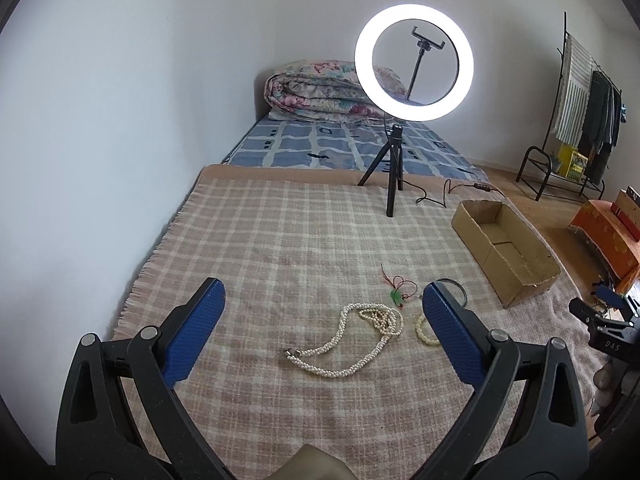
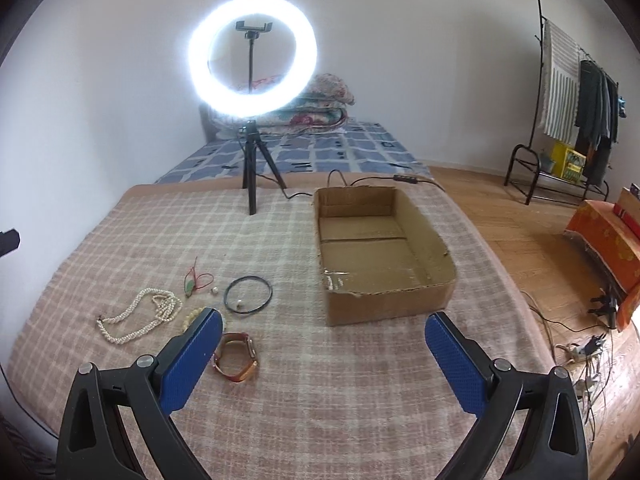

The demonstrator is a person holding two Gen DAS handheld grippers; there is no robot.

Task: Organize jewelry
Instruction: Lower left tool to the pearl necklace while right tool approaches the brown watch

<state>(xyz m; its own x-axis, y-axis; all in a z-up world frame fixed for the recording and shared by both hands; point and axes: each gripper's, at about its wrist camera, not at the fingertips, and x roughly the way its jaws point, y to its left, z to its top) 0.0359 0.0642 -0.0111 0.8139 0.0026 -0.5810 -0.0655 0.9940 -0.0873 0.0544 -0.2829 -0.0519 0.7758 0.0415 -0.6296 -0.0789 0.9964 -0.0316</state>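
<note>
A white pearl necklace [image 1: 352,340] [image 2: 140,316] lies on the plaid blanket [image 1: 280,248], between my left gripper's [image 1: 324,304] open blue fingers and beyond them. Beside it lie a green pendant on red cord [image 1: 398,294] [image 2: 191,282], a cream bead bracelet [image 1: 424,330] [image 2: 190,318], a black ring bangle [image 2: 248,294] [image 1: 456,286] and a brown watch [image 2: 236,362]. An empty cardboard box [image 2: 380,256] [image 1: 504,248] stands to the right. My right gripper [image 2: 324,328] hangs open above the blanket, its left finger beside the watch, holding nothing.
A lit ring light on a black tripod [image 1: 394,168] [image 2: 252,168] stands at the blanket's far edge, its cable [image 2: 340,180] trailing behind the box. A bed with a folded quilt [image 1: 320,92] lies beyond. Clothes rack [image 2: 576,120], orange-covered furniture [image 2: 608,236] and floor cables [image 2: 588,348] are right.
</note>
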